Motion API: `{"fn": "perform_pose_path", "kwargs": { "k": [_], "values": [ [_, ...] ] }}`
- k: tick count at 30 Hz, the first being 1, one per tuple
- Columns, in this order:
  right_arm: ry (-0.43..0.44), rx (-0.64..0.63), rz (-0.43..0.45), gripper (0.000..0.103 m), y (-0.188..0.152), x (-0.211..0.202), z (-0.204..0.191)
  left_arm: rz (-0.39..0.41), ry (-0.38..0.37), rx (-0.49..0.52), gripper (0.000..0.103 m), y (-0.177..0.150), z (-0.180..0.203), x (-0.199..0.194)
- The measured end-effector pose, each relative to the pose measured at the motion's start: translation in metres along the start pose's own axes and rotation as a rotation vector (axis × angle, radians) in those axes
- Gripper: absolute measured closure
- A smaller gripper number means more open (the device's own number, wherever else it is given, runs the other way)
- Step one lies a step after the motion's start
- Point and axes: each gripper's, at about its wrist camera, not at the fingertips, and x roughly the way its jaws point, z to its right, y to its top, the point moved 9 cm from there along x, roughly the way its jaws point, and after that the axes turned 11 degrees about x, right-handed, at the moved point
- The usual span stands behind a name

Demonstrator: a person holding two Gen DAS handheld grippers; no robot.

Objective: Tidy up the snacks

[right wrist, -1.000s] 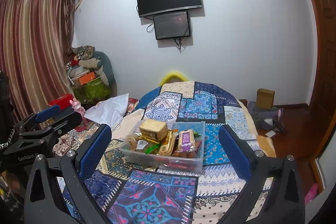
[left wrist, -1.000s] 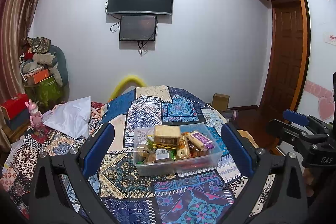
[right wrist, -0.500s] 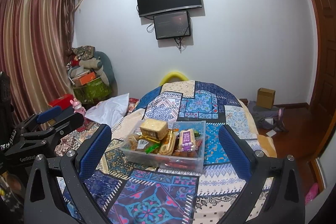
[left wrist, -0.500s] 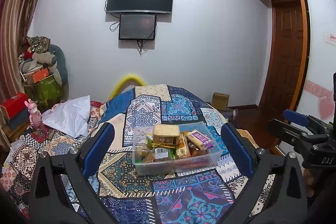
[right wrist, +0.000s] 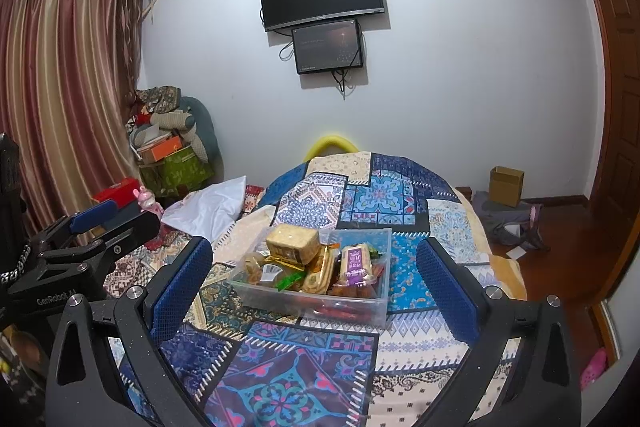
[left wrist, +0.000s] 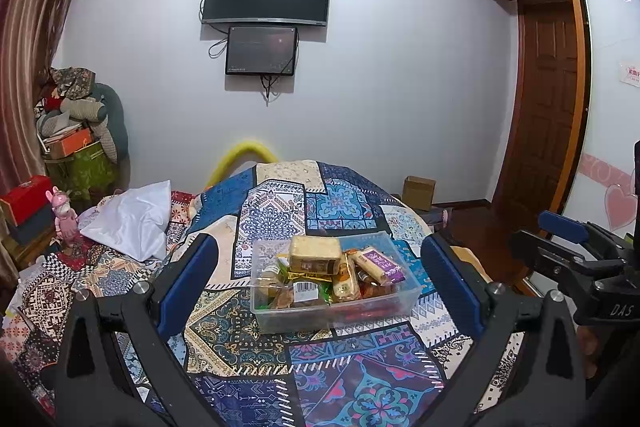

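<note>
A clear bin (left wrist: 336,311) of snacks (left wrist: 332,273) sits on the patchwork bed (left wrist: 280,211), its long axis running left to right across both views. The lower packets are jumbled and hard to tell apart; a barcode label (left wrist: 306,287) shows, its print unreadable. A tan block (right wrist: 292,243) lies on top beside a purple-labelled bar (right wrist: 354,263) pointing away. The left hand-held gripper (left wrist: 320,279) and the right hand-held gripper (right wrist: 314,277) both hang wide open, short of the bin. The right's body reads "DAS" (left wrist: 620,310).

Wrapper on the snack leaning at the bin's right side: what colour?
Purple wrapper, clearest in the right wrist view.
</note>
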Motion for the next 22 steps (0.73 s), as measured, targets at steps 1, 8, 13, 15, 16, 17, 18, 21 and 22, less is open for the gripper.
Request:
{"fn": "perform_pose_path", "kwargs": {
  "k": [1, 8, 13, 15, 16, 17, 18, 21, 22],
  "values": [
    [0.0, 0.0, 0.0, 0.001, -0.0005, 0.0, -0.0001, 0.0, -0.001, 0.0, 0.0, -0.0002, 0.0, 0.0002],
    [0.0, -0.003, -0.006, 0.001, -0.0017, 0.0015, -0.0005, 0.007, -0.012, -0.002, 0.001, -0.0017, -0.0006, 0.0015],
    [0.0, -0.007, -0.013, 0.001, -0.0042, 0.0044, -0.0015, -0.003, -0.014, 0.007, 0.0, -0.0043, 0.0014, 0.0041],
    [0.0, -0.007, -0.014, 0.001, -0.0044, 0.005, -0.0015, -0.006, -0.015, 0.011, 0.0, -0.0049, 0.0021, 0.0053],
    [0.001, -0.008, -0.016, 0.001, -0.0047, 0.0054, -0.0015, -0.008, -0.016, 0.011, 0.0, -0.0055, 0.0024, 0.0058],
    [0.001, -0.008, -0.017, 0.001, -0.0053, 0.0057, -0.0014, -0.012, -0.021, 0.011, 0.0, -0.0063, 0.003, 0.0064],
    [0.0, -0.009, -0.018, 0.001, -0.0054, 0.0059, -0.0017, -0.013, -0.026, 0.012, 0.0, -0.0062, 0.0037, 0.0073],
    [-0.001, -0.01, -0.02, 0.001, -0.006, 0.0071, -0.0017, -0.016, -0.026, 0.017, 0.0, -0.0076, 0.0043, 0.0081],
    [-0.001, -0.01, -0.02, 0.001, -0.006, 0.007, -0.0016, -0.017, -0.027, 0.018, 0.0, -0.0082, 0.0042, 0.0081]
  ]
}}
